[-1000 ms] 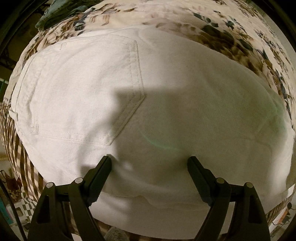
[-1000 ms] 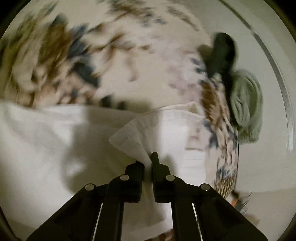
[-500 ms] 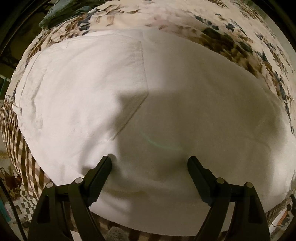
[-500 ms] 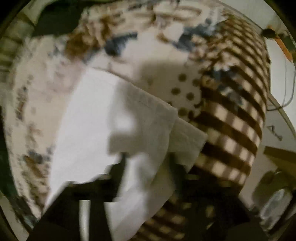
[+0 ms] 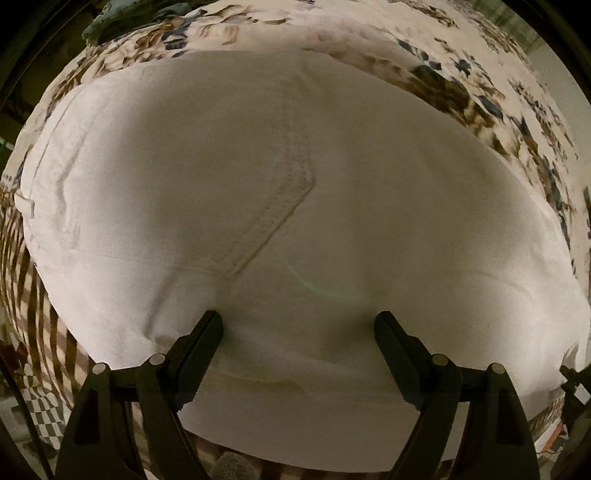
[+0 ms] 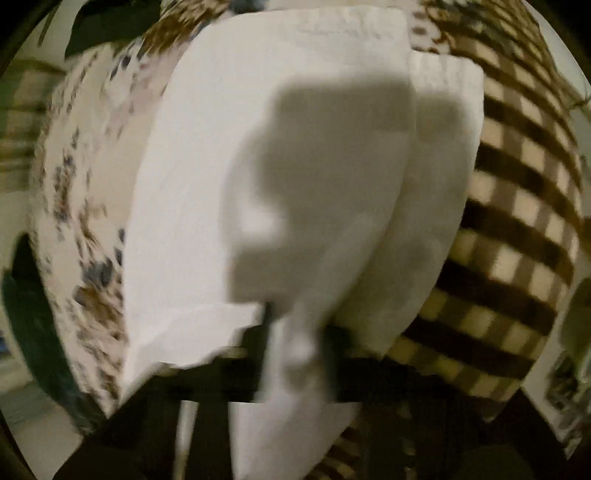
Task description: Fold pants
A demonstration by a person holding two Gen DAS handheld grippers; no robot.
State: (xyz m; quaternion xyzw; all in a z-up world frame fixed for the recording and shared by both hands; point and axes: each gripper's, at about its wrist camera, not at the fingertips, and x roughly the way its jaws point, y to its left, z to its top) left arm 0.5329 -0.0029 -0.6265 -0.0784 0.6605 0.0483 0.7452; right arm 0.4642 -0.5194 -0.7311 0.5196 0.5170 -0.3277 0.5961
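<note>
White pants (image 5: 369,206) lie spread flat on a bed, the back pocket (image 5: 258,192) facing up. My left gripper (image 5: 299,321) stands open, pointing straight down, with both fingertips (image 5: 214,323) resting on the cloth near its front edge. In the blurred right wrist view the folded pants (image 6: 229,155) run away up the frame. My right gripper (image 6: 295,343) is closing its jaws on a bunched fold of the white cloth at the near end, and the cloth fills the narrow gap between the dark fingers.
A floral bedspread (image 5: 461,85) lies under the pants, and a brown checked blanket (image 6: 517,221) hangs along the bed's side. A dark green garment (image 5: 110,22) sits at the far corner. The floor (image 5: 40,413) shows past the bed edge.
The right wrist view has rolled sharply and dropped, carrying the gripped pant end along the bed. The left view drifted slightly, and a broad shadow now covers the pocket.
</note>
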